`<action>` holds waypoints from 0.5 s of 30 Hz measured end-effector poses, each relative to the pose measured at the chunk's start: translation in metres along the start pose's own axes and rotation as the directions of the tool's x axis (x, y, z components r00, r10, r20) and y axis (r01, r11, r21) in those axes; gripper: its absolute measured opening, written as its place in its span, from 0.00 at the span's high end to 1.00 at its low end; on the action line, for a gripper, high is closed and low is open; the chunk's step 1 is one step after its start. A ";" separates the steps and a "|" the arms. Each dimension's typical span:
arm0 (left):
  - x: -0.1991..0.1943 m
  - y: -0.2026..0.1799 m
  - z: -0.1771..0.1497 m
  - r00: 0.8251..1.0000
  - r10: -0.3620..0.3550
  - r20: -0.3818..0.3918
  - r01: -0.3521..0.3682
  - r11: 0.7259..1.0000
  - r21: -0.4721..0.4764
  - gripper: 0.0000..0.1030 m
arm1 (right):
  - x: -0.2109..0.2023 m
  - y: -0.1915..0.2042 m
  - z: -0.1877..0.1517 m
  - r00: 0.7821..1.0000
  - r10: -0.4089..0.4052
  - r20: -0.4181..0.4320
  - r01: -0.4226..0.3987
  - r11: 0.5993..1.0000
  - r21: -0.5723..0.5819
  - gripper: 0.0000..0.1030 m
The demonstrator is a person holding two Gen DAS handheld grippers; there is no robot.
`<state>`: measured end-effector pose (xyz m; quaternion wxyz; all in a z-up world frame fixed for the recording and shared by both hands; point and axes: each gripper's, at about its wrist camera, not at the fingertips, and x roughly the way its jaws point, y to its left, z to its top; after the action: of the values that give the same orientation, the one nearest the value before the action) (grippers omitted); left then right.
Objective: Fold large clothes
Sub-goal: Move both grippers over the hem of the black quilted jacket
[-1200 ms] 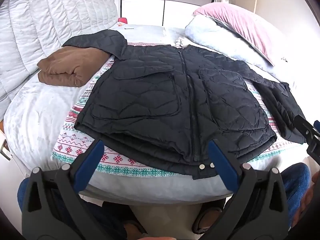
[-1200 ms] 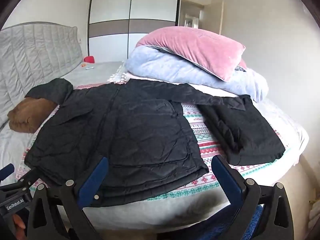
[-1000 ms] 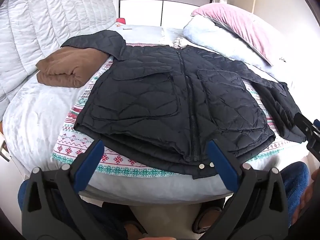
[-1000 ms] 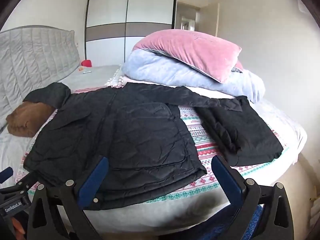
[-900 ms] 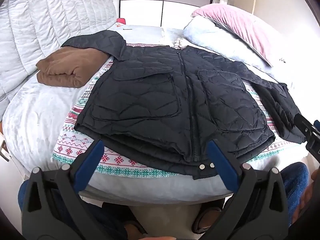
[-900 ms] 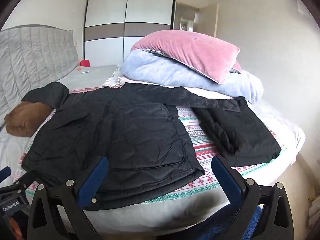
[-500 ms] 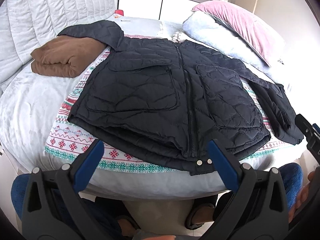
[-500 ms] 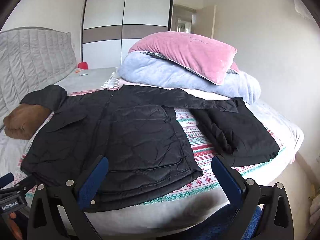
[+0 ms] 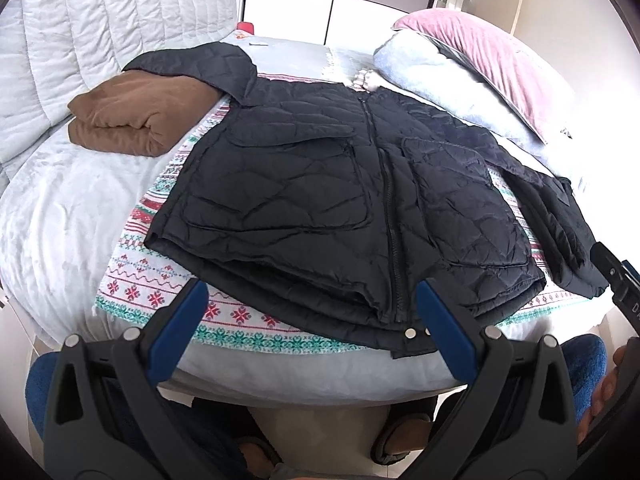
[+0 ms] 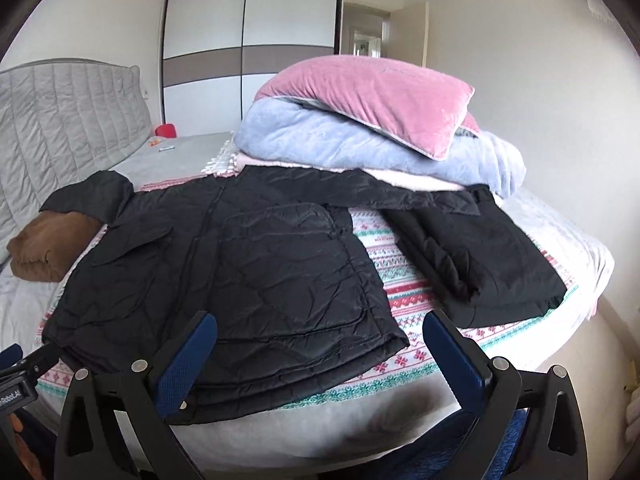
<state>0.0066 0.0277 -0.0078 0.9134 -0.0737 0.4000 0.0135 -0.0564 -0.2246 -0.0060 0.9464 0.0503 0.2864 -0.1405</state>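
Observation:
A black quilted jacket [image 9: 320, 196] lies flat, front up and zipped, on a patterned blanket [image 9: 156, 280] on the bed; it also shows in the right wrist view [image 10: 240, 272]. Its left sleeve rests on a folded brown garment [image 9: 132, 116]. Its right sleeve reaches to a folded black garment [image 10: 480, 256]. My left gripper [image 9: 312, 320] is open and empty, just short of the jacket's hem. My right gripper [image 10: 320, 344] is open and empty, over the hem's right corner.
A pink pillow [image 10: 372, 100] lies on a folded pale blue duvet [image 10: 360, 148] at the bed's back right. A grey quilted headboard [image 9: 80, 28] stands at the left. A wardrobe [image 10: 248, 60] stands behind the bed. The bed edge [image 10: 340, 424] is close below the grippers.
Both grippers have risen slightly and moved a little toward the bed. Both stay open and the jacket has not moved.

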 end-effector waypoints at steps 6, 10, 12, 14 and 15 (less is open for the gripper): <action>0.005 0.002 0.002 0.999 0.016 -0.039 -0.015 1.000 0.023 0.00 | 0.004 0.002 0.001 1.000 -0.023 -0.015 0.022 0.999 -0.023 0.00; 0.007 0.005 0.002 0.999 0.020 -0.036 -0.019 1.000 0.022 0.00 | 0.007 0.004 -0.001 0.998 -0.043 -0.035 0.042 0.999 -0.033 0.00; 0.009 0.006 0.002 0.999 0.020 -0.034 -0.019 1.000 0.014 0.00 | 0.009 0.002 -0.001 0.998 -0.043 -0.038 0.042 0.999 -0.025 0.00; 0.012 0.009 0.002 0.999 0.034 -0.042 -0.033 0.999 0.007 0.00 | 0.009 0.002 -0.002 0.998 -0.042 -0.038 0.041 0.999 -0.018 0.00; 0.013 0.011 0.003 0.998 0.039 -0.043 -0.039 0.999 0.002 0.00 | 0.009 0.001 -0.002 0.999 -0.039 -0.031 0.039 0.999 -0.016 0.00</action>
<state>0.0169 0.0385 -0.0169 0.9042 -0.0657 0.4210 0.0294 -0.0502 -0.2259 -0.0128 0.9393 0.0397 0.3031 -0.1560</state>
